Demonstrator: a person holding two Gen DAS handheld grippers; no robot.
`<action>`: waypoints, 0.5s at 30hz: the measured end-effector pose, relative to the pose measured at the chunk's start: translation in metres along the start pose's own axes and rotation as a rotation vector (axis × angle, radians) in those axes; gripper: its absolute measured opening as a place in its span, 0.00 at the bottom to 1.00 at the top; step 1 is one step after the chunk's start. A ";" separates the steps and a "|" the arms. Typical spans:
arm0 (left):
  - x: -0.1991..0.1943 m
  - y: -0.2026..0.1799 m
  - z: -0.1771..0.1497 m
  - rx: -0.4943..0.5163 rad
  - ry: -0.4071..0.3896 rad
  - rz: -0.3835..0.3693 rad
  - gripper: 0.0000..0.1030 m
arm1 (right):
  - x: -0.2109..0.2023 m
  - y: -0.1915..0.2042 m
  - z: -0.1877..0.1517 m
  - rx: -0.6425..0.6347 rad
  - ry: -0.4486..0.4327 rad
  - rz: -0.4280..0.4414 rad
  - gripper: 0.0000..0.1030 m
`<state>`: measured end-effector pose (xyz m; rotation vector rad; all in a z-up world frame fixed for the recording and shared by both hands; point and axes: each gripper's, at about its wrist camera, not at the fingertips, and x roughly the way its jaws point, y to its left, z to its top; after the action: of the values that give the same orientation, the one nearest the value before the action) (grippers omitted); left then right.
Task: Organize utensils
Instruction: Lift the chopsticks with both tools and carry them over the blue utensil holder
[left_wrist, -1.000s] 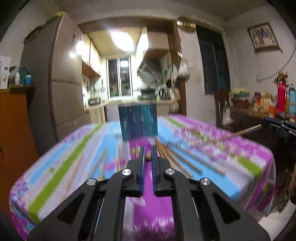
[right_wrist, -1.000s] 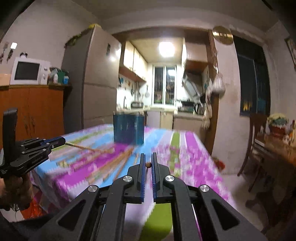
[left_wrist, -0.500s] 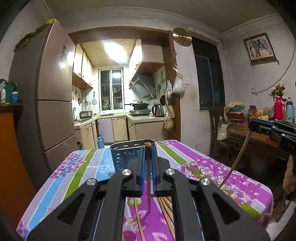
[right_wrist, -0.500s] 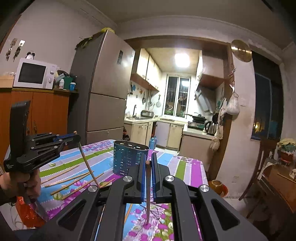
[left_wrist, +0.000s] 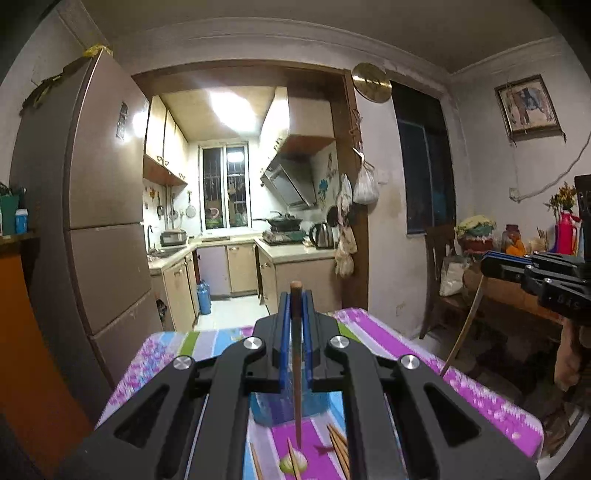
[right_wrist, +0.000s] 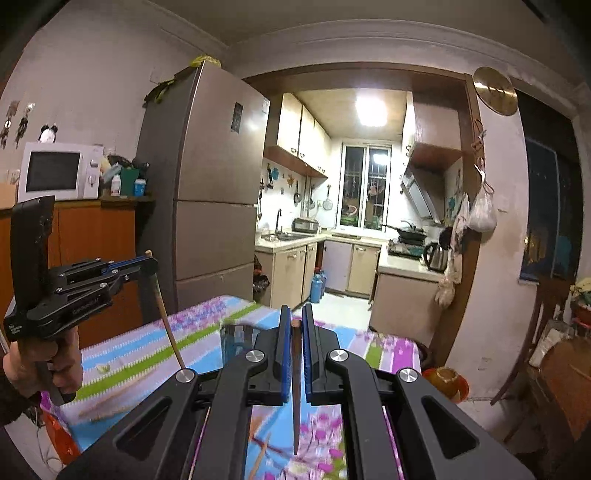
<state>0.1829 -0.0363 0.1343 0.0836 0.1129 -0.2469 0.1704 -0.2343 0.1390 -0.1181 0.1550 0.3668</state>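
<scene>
Left claw (left_wrist: 294, 314) pinches one chopstick (left_wrist: 296, 369) upright above the blue holder (left_wrist: 266, 410) on the desk (left_wrist: 406, 354). Right claw (right_wrist: 293, 332) pinches a second chopstick (right_wrist: 296, 387) likewise. Advice: centre each tip over the holder's mouth, lower vertically, then release.

A tall brown fridge (right_wrist: 214, 192) flanks the doorway to a lit kitchen with a barred window (right_wrist: 365, 184).

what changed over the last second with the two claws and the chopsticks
Both claws rose from low over the table. The left claw now hangs its chopstick upright over the blue holder; the right claw does likewise with its chopstick. Both grips stayed shut.
</scene>
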 end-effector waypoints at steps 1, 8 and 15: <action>0.003 0.003 0.007 -0.004 -0.003 0.000 0.05 | 0.007 -0.002 0.014 0.002 -0.004 0.009 0.07; 0.036 0.020 0.059 -0.022 -0.035 0.043 0.05 | 0.058 -0.006 0.086 0.012 -0.019 0.036 0.07; 0.079 0.040 0.077 -0.058 -0.018 0.082 0.05 | 0.109 -0.013 0.115 0.044 0.008 0.031 0.07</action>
<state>0.2769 -0.0242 0.2034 0.0288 0.0988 -0.1621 0.2909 -0.1918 0.2340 -0.0740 0.1729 0.3936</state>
